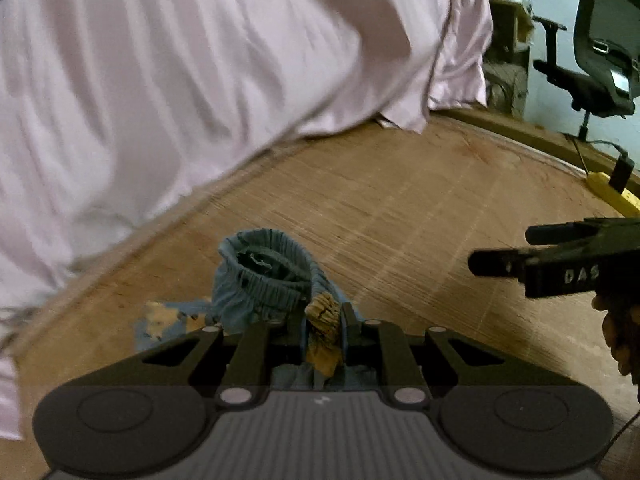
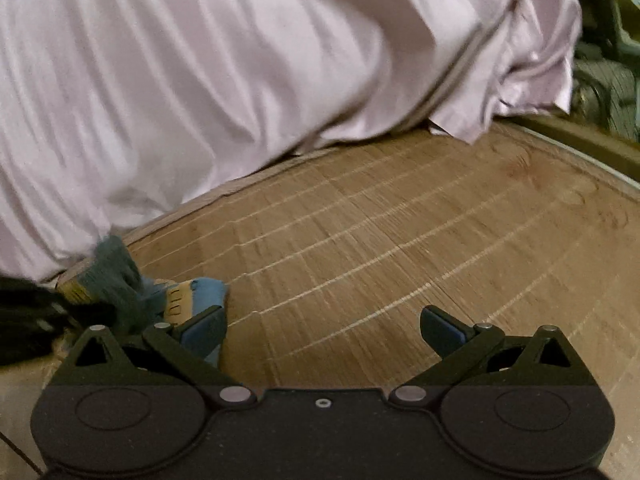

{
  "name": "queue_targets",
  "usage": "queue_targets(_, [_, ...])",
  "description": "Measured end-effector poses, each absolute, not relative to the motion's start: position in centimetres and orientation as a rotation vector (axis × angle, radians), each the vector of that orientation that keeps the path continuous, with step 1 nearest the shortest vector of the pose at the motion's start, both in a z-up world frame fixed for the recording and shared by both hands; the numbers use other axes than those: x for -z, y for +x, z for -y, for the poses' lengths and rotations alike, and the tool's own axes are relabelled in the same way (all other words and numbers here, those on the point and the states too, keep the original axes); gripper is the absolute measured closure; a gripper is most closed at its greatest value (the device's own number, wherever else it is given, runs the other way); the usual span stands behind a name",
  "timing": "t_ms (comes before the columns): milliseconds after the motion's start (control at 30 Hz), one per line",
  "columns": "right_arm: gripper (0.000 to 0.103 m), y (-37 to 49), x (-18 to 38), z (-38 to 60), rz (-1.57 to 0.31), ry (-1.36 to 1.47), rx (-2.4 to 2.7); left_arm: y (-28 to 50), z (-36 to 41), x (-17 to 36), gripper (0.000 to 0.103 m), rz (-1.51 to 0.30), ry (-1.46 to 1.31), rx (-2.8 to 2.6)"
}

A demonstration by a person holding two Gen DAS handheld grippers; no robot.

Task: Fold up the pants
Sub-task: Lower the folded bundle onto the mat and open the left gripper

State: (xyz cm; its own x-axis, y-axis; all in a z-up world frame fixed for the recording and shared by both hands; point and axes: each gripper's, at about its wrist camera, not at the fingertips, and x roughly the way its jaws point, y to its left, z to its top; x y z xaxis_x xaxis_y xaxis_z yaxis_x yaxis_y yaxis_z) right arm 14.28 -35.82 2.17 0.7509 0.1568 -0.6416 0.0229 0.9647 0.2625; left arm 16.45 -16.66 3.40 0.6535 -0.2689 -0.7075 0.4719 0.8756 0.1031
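Blue pants (image 1: 264,280) with an elastic waistband and tan-yellow patches hang bunched just above the wooden floor. My left gripper (image 1: 324,324) is shut on a fold of the pants, a tan piece pinched between its fingers. In the left wrist view my right gripper (image 1: 498,250) pokes in from the right, held by a hand (image 1: 620,336). In the right wrist view my right gripper (image 2: 320,328) is open and holds nothing, hovering over bare floor. The pants (image 2: 180,300) sit at its left, close by the left fingertip (image 2: 208,324).
A bed draped in a pale pink sheet (image 1: 180,80) fills the upper left of both views. The wooden floor (image 1: 400,208) spreads to the right. A black office chair (image 1: 600,56) stands at the far right, with a yellow power strip (image 1: 612,190) and cable on the floor.
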Motion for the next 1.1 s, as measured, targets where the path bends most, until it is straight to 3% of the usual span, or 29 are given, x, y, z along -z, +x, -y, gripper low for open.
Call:
queue_targets(167, [0.001,14.5,-1.3,36.0,-0.743,0.275,-0.083,17.2,17.6,-0.4,0.08,-0.814,0.286,0.504])
queue_targets(233, [0.001,14.4,-1.1,35.9,-0.753,0.277,-0.084,16.6,16.9,-0.4,0.055,-0.837,0.244,0.508])
queue_targets(267, [0.001,14.4,-1.2,35.8,-0.753,0.279,-0.086,16.2,16.5,-0.7,0.036,-0.833,0.217,0.507])
queue_targets(300, [0.001,14.3,-1.3,35.7,-0.749,0.28,-0.09,15.6,15.9,-1.0,0.027,-0.814,0.197,0.497])
queue_targets(467, [0.001,14.2,-1.8,34.8,-0.725,0.279,-0.127,14.0,12.6,-2.4,0.012,-0.756,0.156,0.416])
queue_targets(900, [0.001,16.0,0.5,28.1,-0.744,0.209,-0.253,15.2,1.9,0.8,0.011,-0.895,-0.131,-0.014])
queue_targets(1100, [0.001,14.8,2.1,24.4,-0.77,-0.095,-0.081,14.3,1.0,2.4,0.007,-0.87,-0.05,0.021])
